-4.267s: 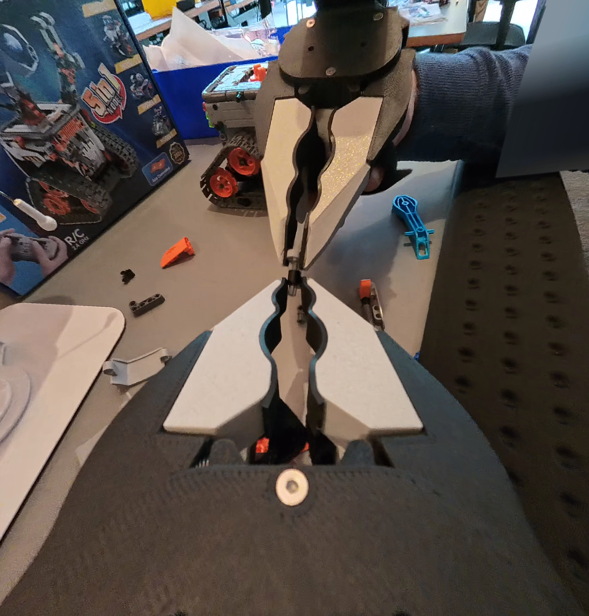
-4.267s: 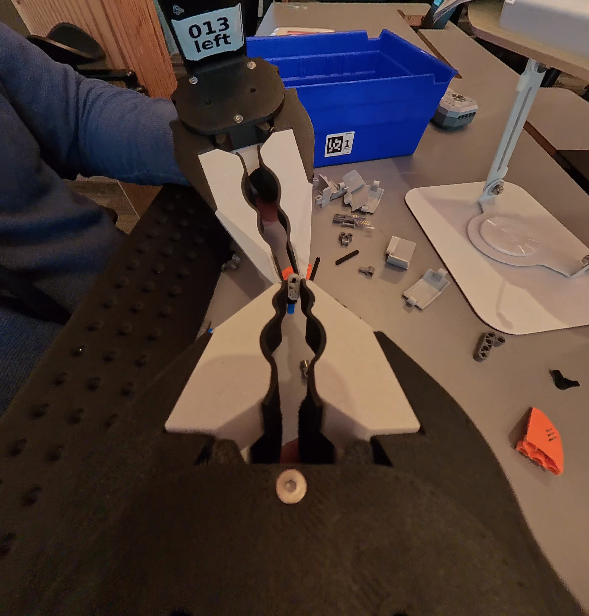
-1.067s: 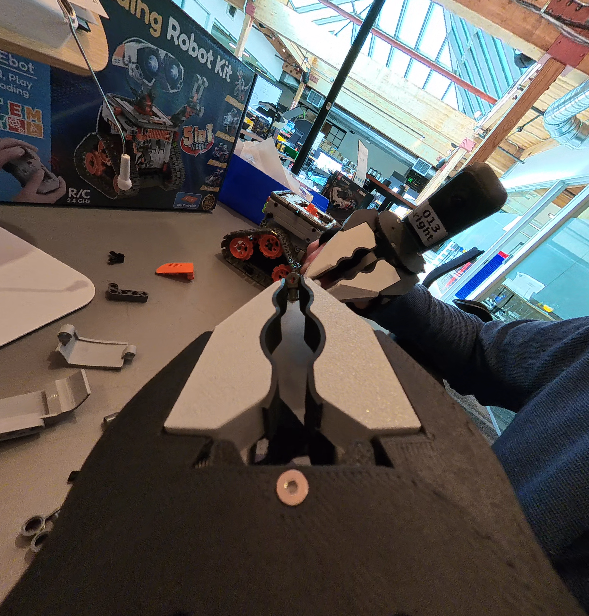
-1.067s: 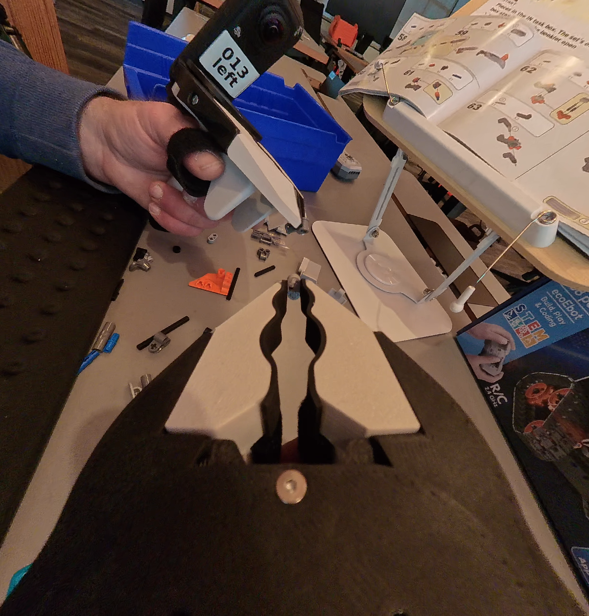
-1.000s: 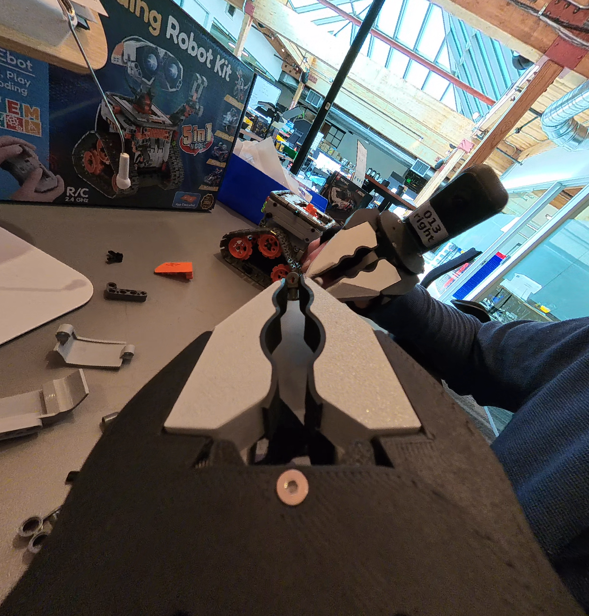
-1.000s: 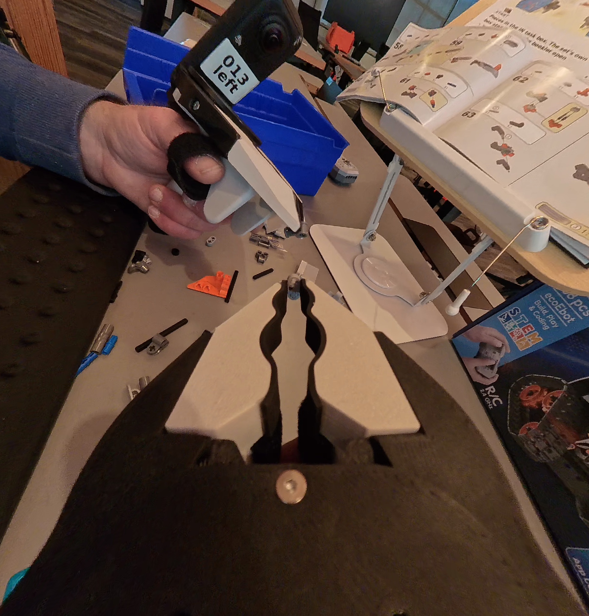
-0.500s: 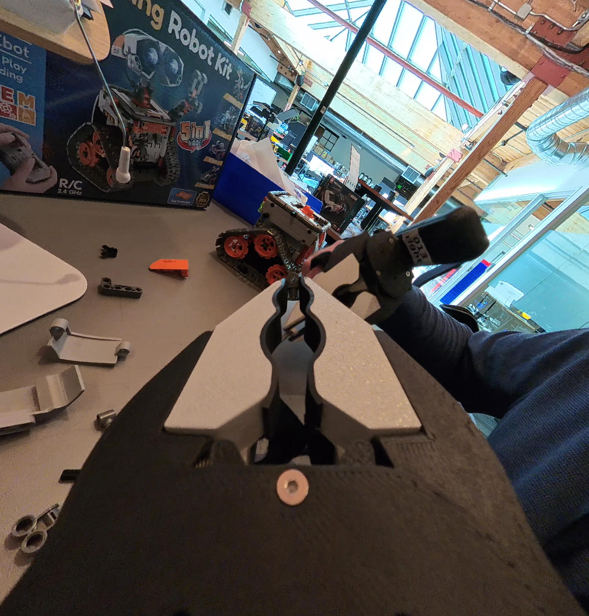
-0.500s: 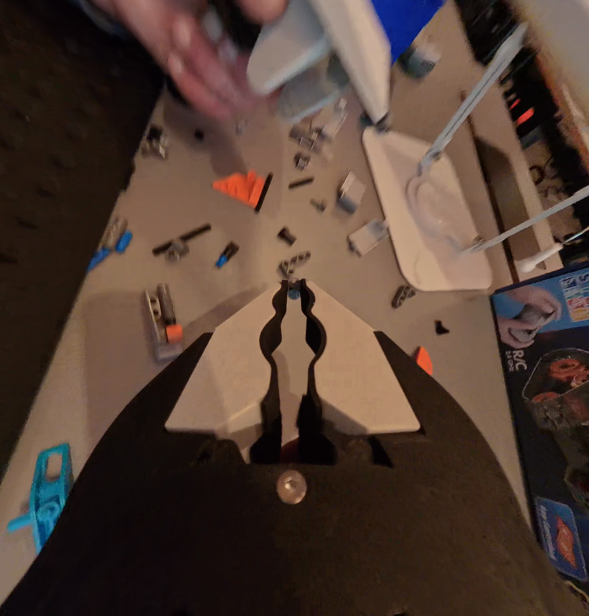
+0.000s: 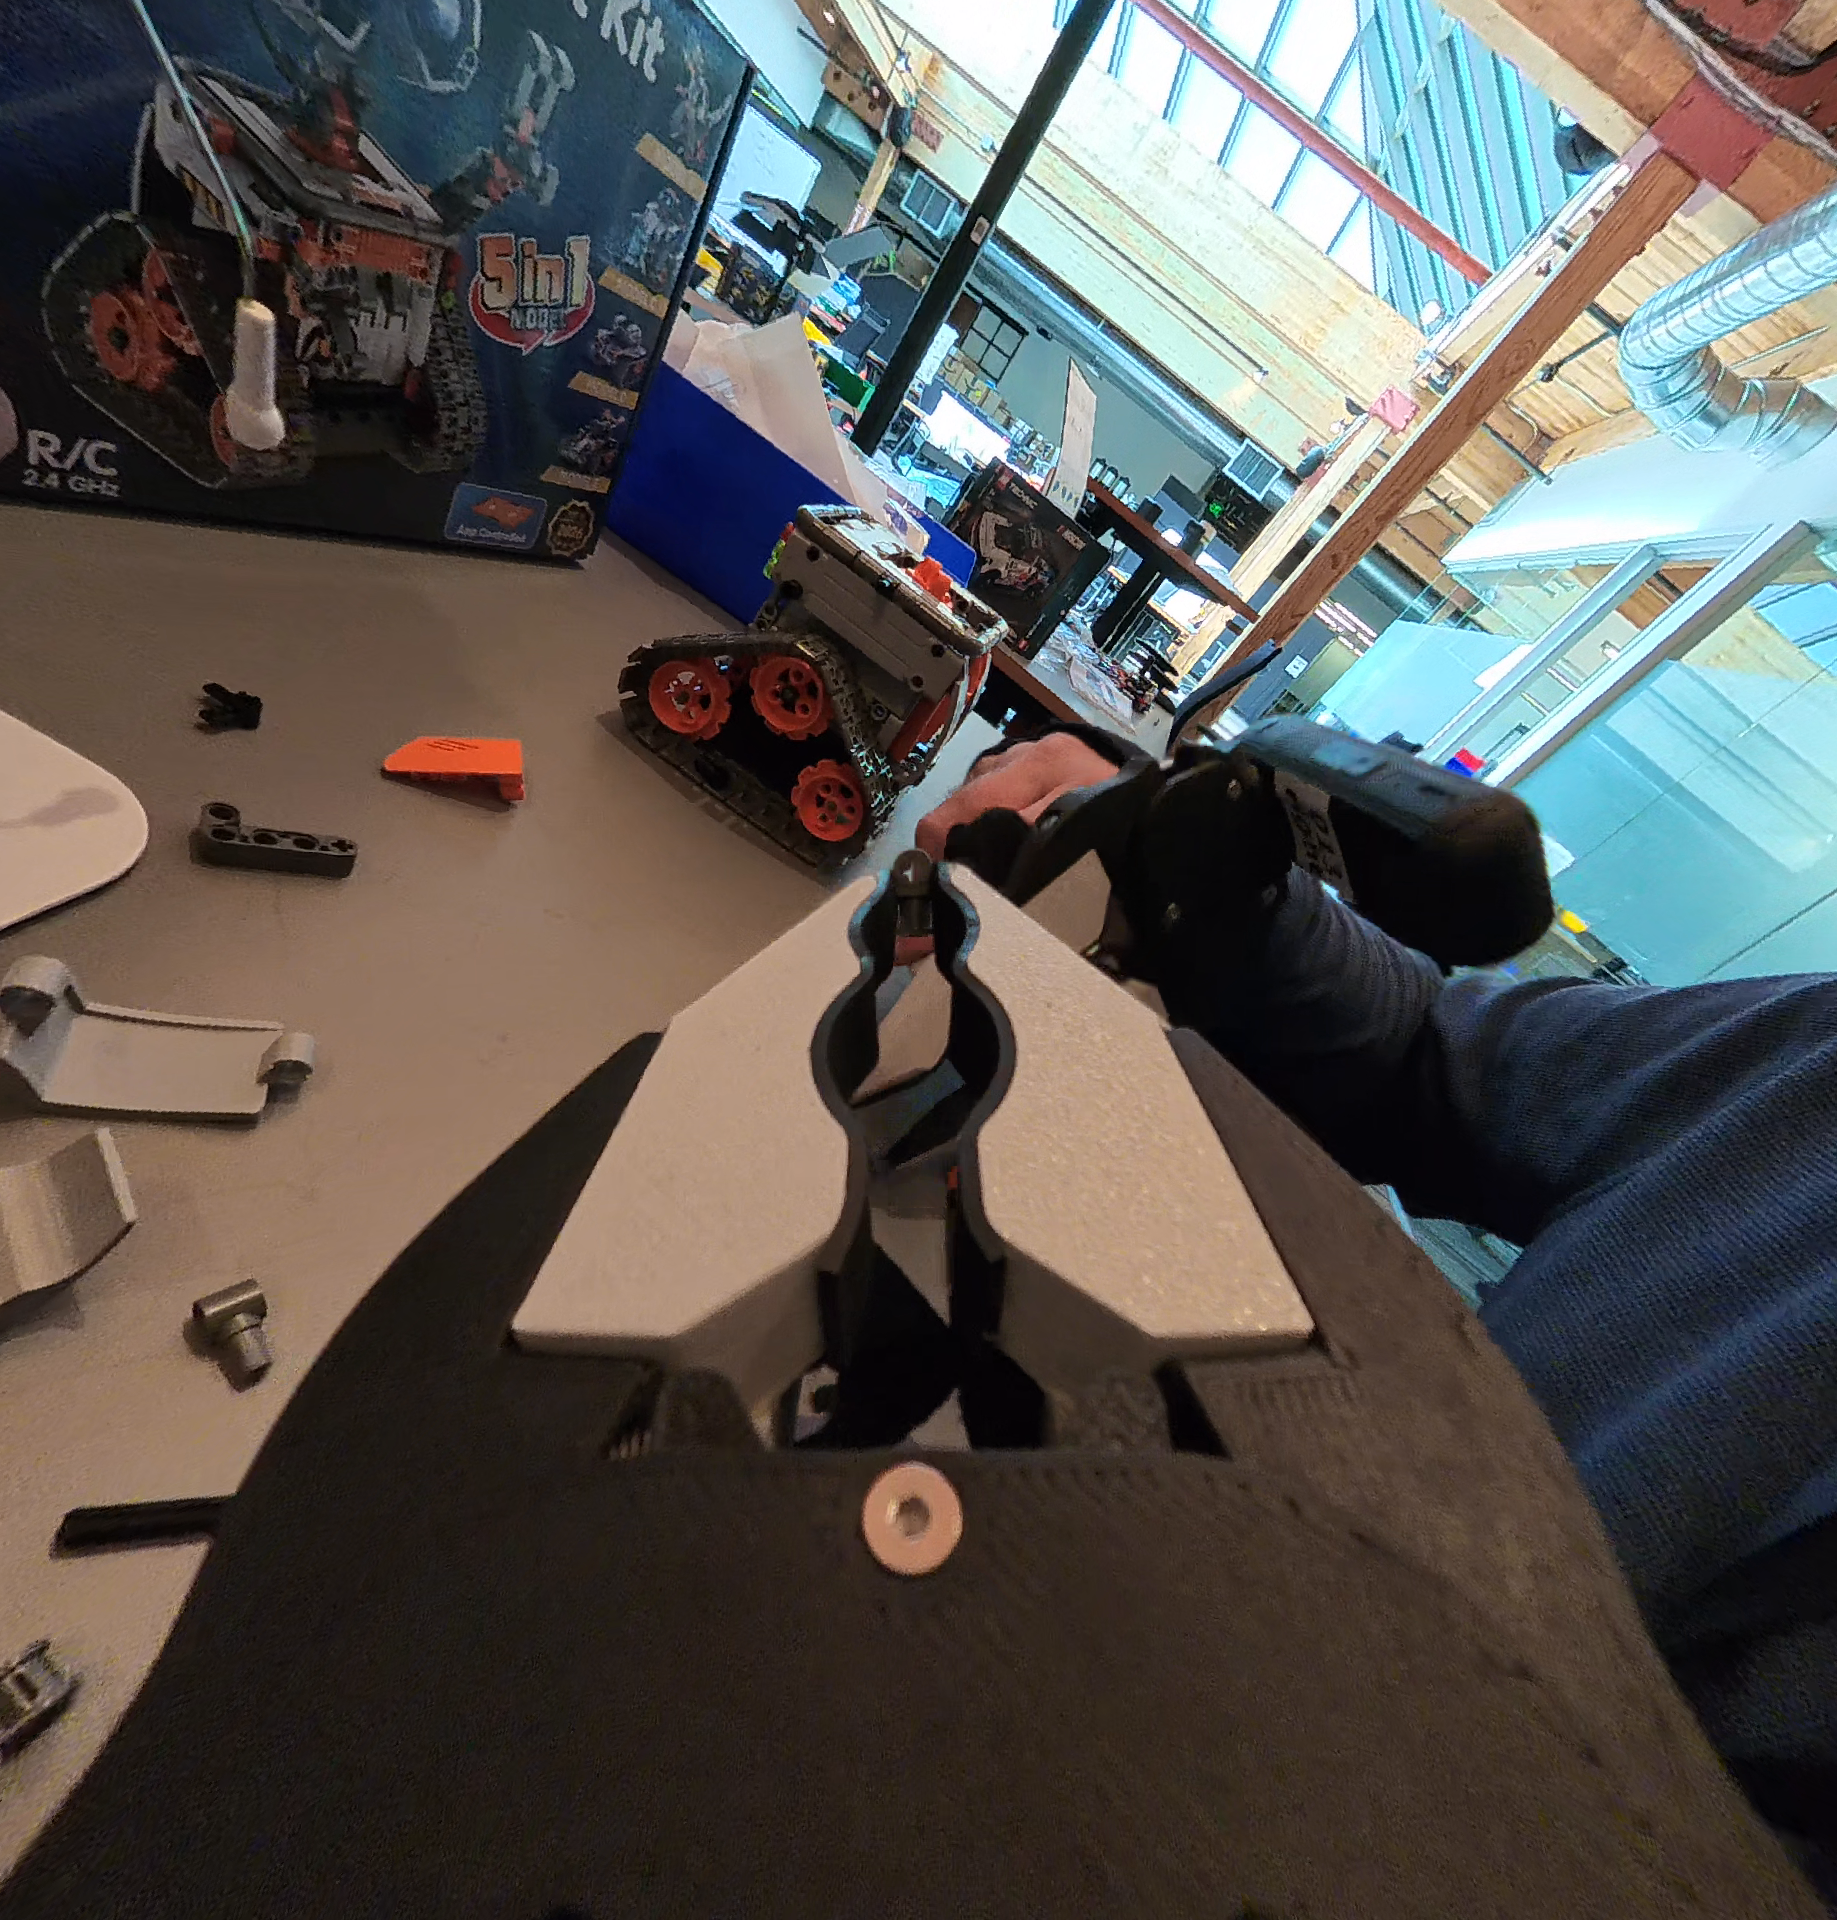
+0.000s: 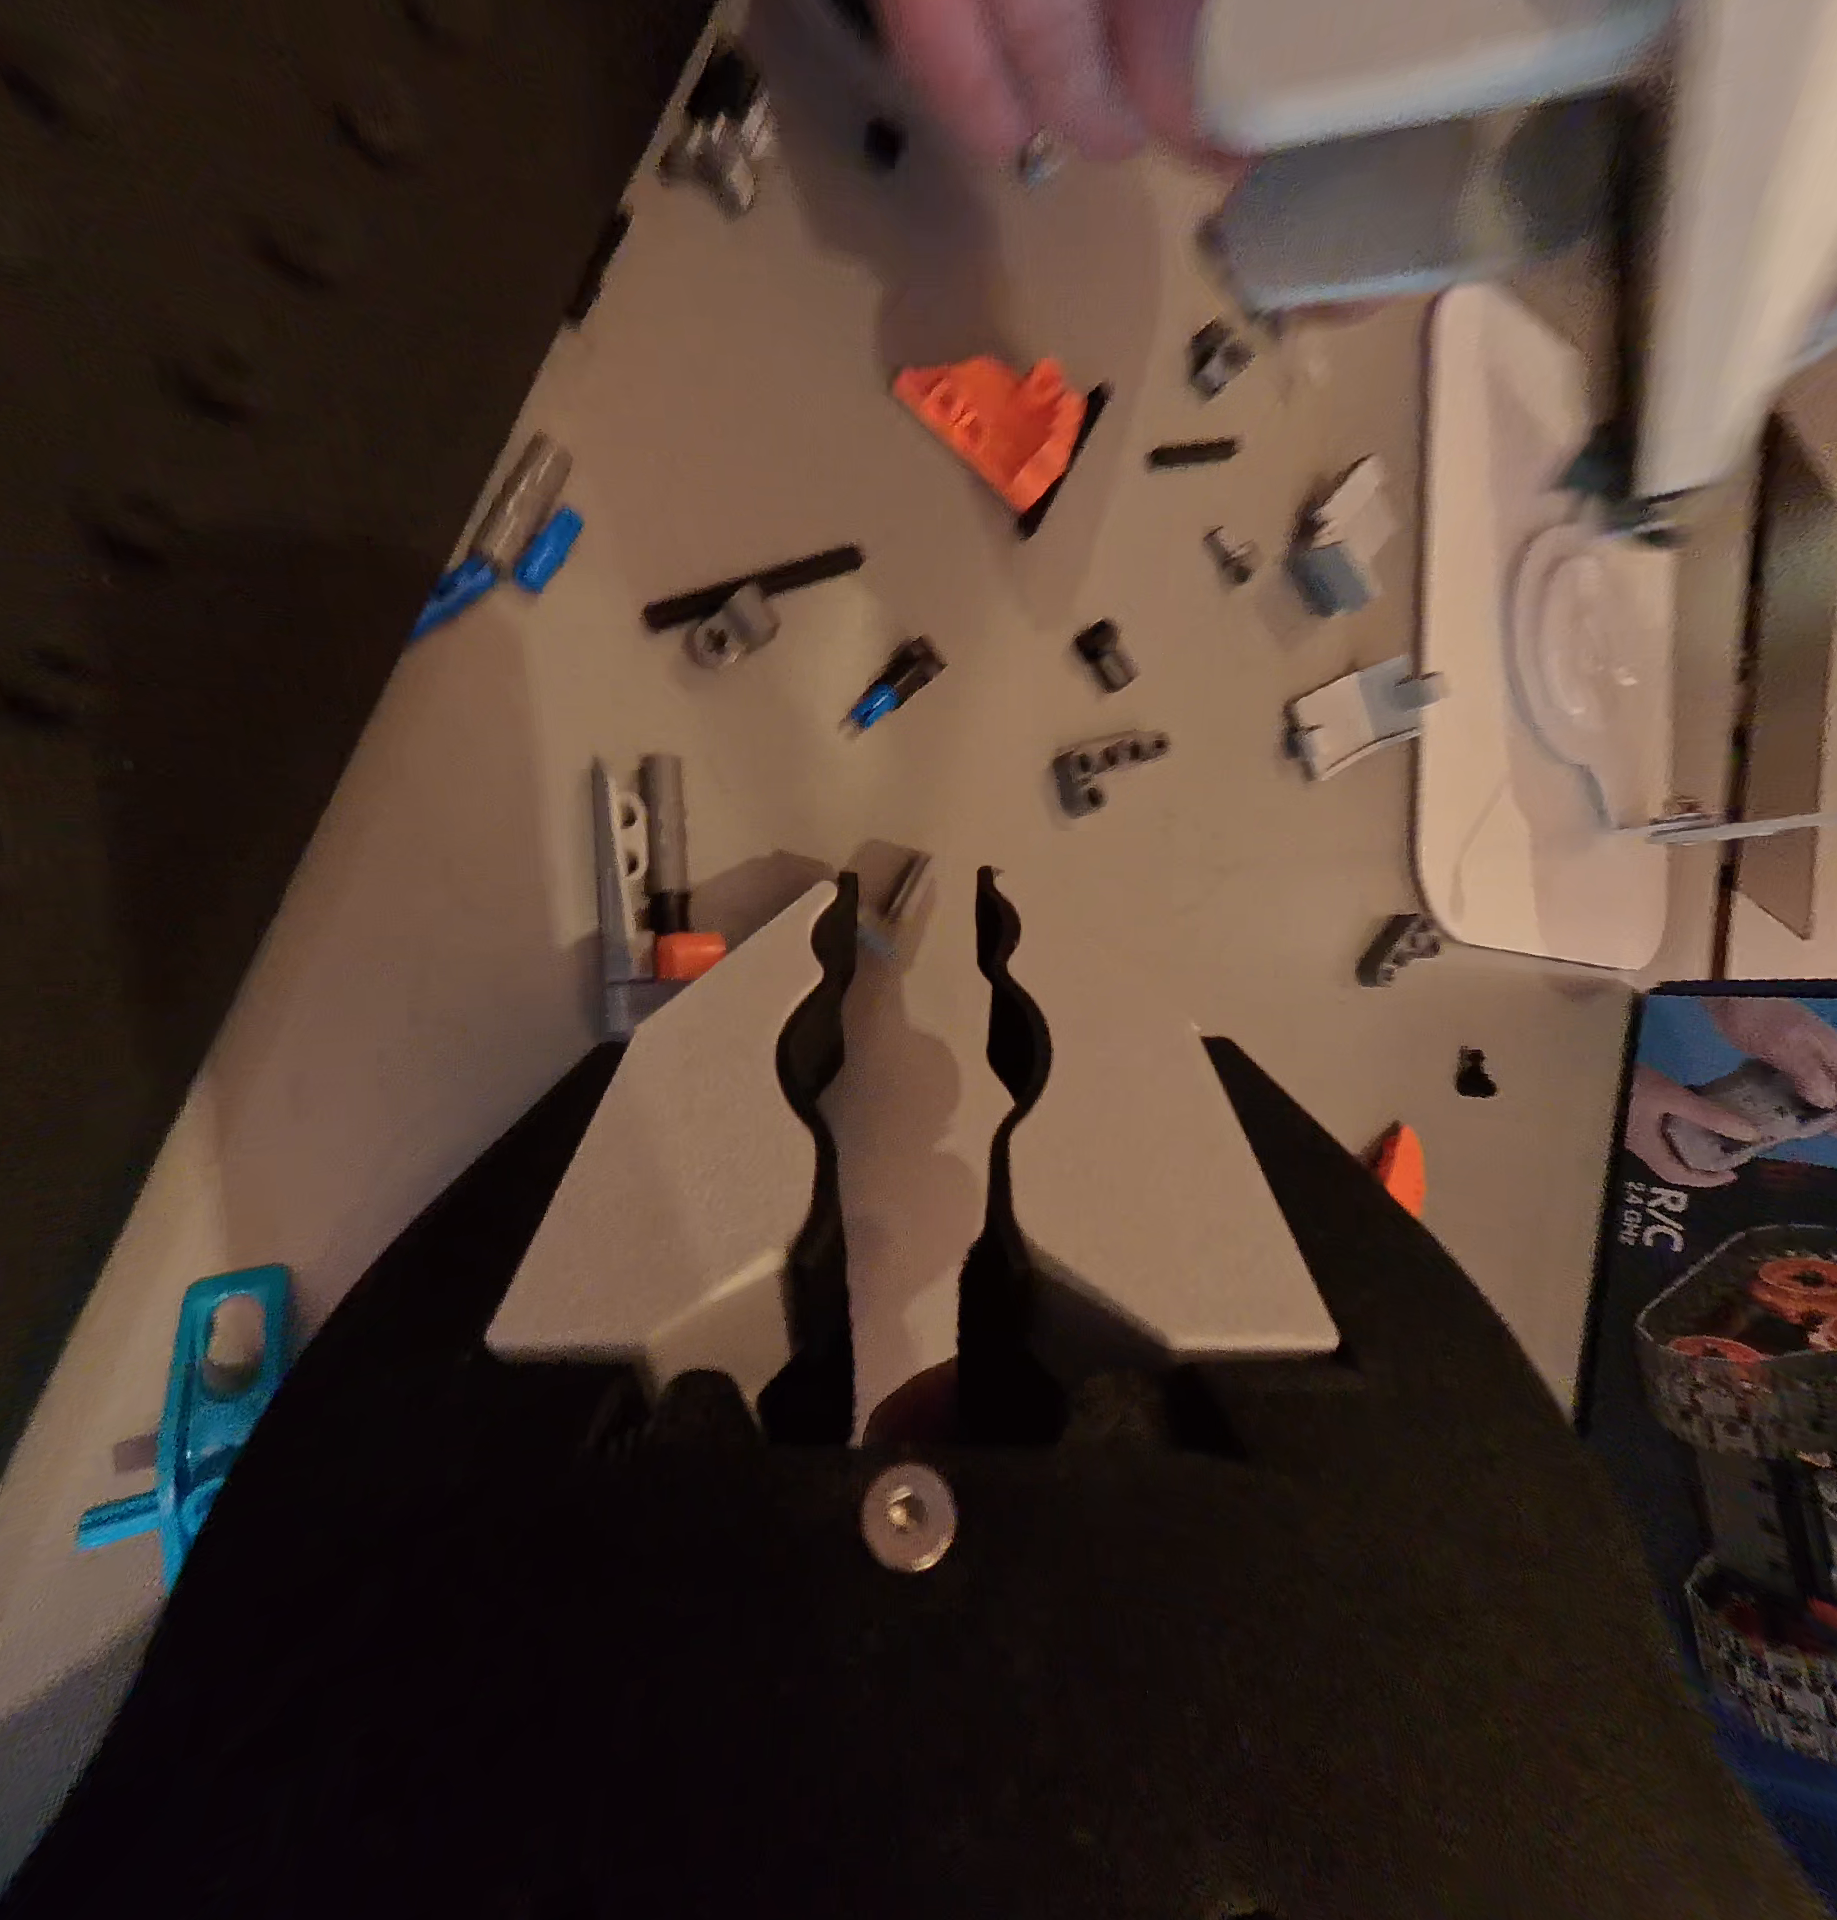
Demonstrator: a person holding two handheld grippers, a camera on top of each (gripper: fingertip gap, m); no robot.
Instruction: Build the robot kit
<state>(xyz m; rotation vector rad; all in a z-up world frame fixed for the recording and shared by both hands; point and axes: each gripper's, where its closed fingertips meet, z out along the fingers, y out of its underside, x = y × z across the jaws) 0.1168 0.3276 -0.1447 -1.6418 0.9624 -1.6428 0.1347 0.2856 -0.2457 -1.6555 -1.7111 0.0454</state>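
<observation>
Two grippers over grey table (image 10: 1184,914). Left gripper (image 9: 912,896) pressed together, pinching small dark pin (image 9: 910,878) at tips, raised above table near tracked robot model (image 9: 810,717). Right gripper (image 10: 909,883) spread, nothing between fingers, tips just above small grey piece (image 10: 893,883). Loose parts scattered ahead: orange wedge (image 10: 997,426), black axle (image 10: 753,587). Black studded mat (image 10: 218,416) borders table's left edge; white stand base (image 10: 1496,831) and kit box (image 10: 1755,1299) crowd right. Bare patch between.

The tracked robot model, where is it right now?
In the left wrist view the tracked robot stands on the grey table, right of the orange wedge and in front of the blue bin.
</observation>
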